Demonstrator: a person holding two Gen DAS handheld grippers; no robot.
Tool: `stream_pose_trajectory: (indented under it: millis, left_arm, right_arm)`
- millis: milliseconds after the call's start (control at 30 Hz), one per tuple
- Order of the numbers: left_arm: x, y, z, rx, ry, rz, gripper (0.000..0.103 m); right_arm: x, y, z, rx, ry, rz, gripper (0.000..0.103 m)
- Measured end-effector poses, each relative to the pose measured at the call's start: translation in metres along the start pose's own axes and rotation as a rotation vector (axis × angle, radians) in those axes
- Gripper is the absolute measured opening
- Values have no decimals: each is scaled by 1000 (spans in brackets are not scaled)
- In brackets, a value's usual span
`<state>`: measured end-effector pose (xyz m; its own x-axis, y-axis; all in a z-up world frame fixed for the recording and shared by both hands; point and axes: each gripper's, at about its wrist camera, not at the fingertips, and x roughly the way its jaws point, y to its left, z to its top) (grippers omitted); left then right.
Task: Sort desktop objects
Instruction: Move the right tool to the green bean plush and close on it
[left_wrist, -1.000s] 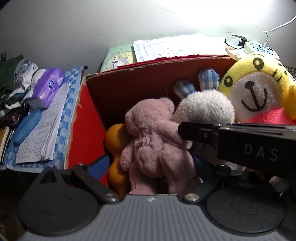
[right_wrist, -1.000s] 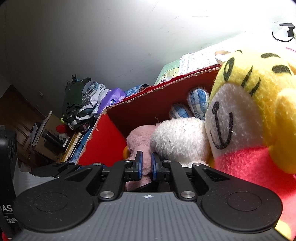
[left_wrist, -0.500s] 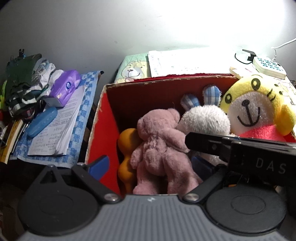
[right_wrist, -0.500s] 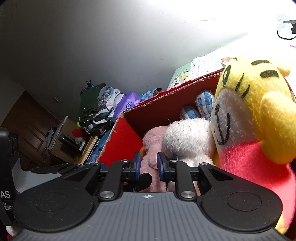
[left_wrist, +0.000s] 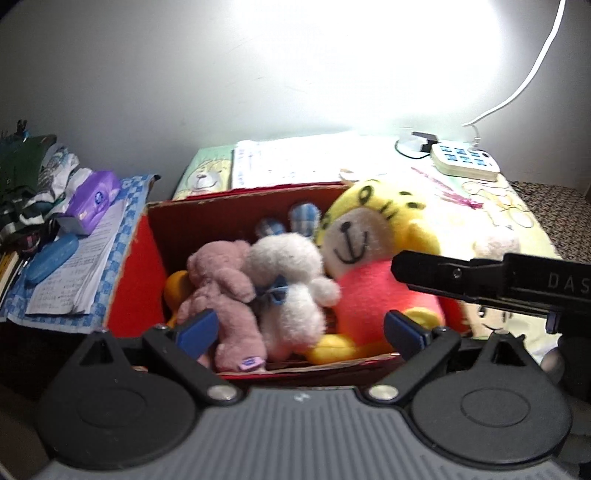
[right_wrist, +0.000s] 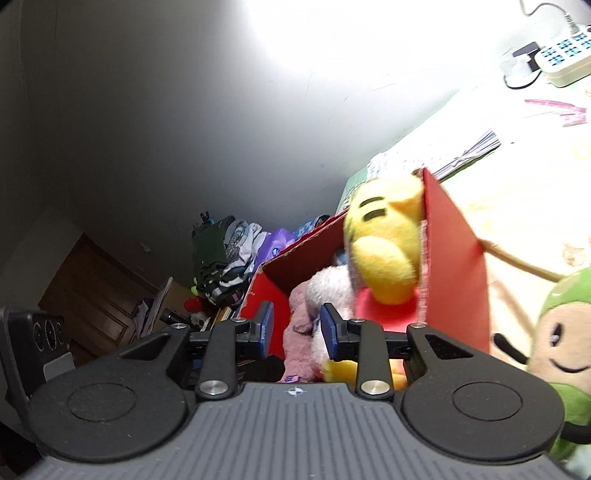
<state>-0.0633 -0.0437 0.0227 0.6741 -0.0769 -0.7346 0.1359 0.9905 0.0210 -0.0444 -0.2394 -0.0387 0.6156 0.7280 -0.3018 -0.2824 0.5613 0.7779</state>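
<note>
A red cardboard box (left_wrist: 133, 280) holds a pink bear (left_wrist: 221, 288), a white bunny (left_wrist: 291, 291), a yellow tiger plush (left_wrist: 369, 258) and an orange toy (left_wrist: 175, 288) tucked at the left. My left gripper (left_wrist: 299, 330) hovers open at the box's near rim, its blue pads wide apart and holding nothing. The right gripper's black body (left_wrist: 517, 284) crosses the right side of that view. In the right wrist view my right gripper (right_wrist: 297, 330) is open and empty above the near corner of the box (right_wrist: 454, 266), with the tiger (right_wrist: 384, 251) just beyond it.
A green plush (right_wrist: 561, 350) lies on the cloth right of the box. Left of the box are a purple tissue pack (left_wrist: 94, 201), a blue case (left_wrist: 51, 258) and papers (left_wrist: 81, 269). Behind it lie a paper stack (left_wrist: 288, 162) and a power strip (left_wrist: 465, 162).
Both grippers have drawn back from the box, so more of it shows. The right gripper's fingers went from nearly closed to apart. The tiger now sits lower in the box.
</note>
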Motion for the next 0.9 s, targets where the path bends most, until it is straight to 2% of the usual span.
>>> stream_pose_trajectory:
  millis: [200, 267, 333, 467, 567, 700, 800, 900]
  left_arm:
    - [-5, -72, -2, 117, -32, -145, 96]
    - [-1, -96, -5, 151, -25, -186, 96]
    - [4, -119, -9, 190, -19, -217, 96]
    - [21, -157, -18, 247, 8, -244, 96]
    - [37, -177, -22, 279, 42, -238, 96]
    - [60, -193, -27, 313, 69, -187, 96]
    - [77, -199, -32, 322, 101, -156, 96]
    - [84, -209, -41, 381, 74, -90, 96]
  right_arm:
    - [-64, -42, 8, 64, -78, -71, 33]
    - [-80, -58, 8, 84, -93, -103, 36]
    - [-97, -75, 6, 111, -112, -144, 47]
    - [-115, -109, 3, 172, -104, -192, 49]
    - [-118, -127, 0, 197, -71, -206, 50]
    - [-121, -147, -4, 242, -43, -201, 52]
    - [-121, -159, -4, 283, -34, -184, 61]
    - [-119, -164, -1, 289, -15, -168, 62]
